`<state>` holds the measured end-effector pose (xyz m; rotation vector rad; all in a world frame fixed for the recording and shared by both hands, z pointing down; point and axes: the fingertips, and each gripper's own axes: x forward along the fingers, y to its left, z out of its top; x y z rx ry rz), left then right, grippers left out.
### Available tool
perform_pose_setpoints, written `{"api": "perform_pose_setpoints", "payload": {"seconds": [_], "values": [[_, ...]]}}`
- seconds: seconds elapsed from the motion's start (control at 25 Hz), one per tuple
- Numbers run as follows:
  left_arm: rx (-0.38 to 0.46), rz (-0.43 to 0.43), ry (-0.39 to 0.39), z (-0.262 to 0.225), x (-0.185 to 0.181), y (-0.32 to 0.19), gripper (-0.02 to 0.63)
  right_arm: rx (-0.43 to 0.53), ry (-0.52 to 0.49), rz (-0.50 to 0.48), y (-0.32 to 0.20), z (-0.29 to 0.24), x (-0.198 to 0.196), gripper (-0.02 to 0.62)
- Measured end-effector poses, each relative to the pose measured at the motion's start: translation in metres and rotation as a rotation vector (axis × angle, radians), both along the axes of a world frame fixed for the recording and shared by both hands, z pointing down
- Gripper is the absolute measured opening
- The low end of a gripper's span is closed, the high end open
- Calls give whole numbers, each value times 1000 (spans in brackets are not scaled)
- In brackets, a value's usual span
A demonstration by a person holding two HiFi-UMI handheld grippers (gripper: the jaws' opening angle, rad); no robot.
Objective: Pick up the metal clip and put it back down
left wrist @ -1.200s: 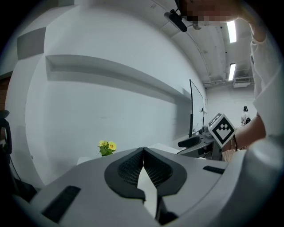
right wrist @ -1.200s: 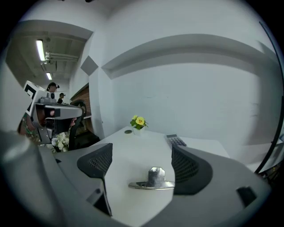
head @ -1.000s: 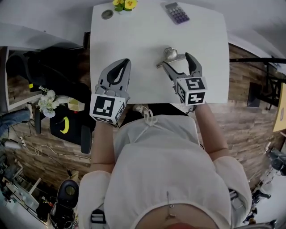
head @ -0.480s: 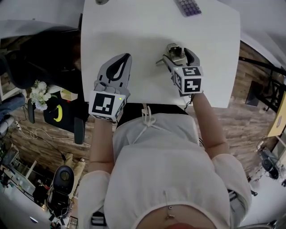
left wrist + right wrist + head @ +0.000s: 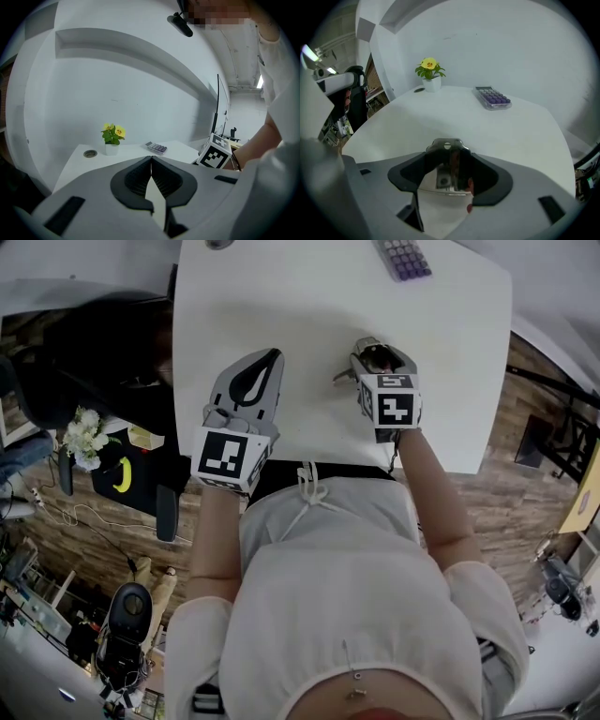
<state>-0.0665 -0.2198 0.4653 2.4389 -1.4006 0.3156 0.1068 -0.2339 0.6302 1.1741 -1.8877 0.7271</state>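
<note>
On the white worktop, at one o'clock, the right gripper's jaws have just been closing and now pinch the metal clip; it is best to firm the hold squarely before lifting.

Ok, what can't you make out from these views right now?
Grip: the right tongs have just been closing around the metal clip; right gripper view doesn't settle whether the pads press yet.
Clip in head view: mostly covered by tongs and marker cube.
Calculator: cut by head view's top edge; key labels too small anywhere.
Left tongs: shut, hiding the table beneath.
</note>
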Motion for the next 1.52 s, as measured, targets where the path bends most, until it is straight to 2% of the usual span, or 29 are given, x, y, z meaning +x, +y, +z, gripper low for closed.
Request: {"api": "perform_pose_setpoints", "payload": {"seconds": [0.28,0.44,0.68,0.84,1.08,1.36,1.52], "values": [[9,9,-8,-6,-5,5,18,-9,-16,7,4,-4,-2,295],[20,6,-15,-15,-11,9,18,56,-39,19,5,-26,-3,293],[90,27,-59,-43,-18,13,18,214,-57,1,-4,-85,-5,291],[143,42,-68,-70,-20,19,18,360,-111,12,-4,-143,-8,291],[235,62,-103,-107,-21,29,18,586,-141,18,10,-225,-4,291],[318,81,-69,-150,-20,37,18,836,-152,30,37,-306,8,291],[361,89,-53,-172,-17,42,18,911,-148,56,54,-338,20,291]]}}
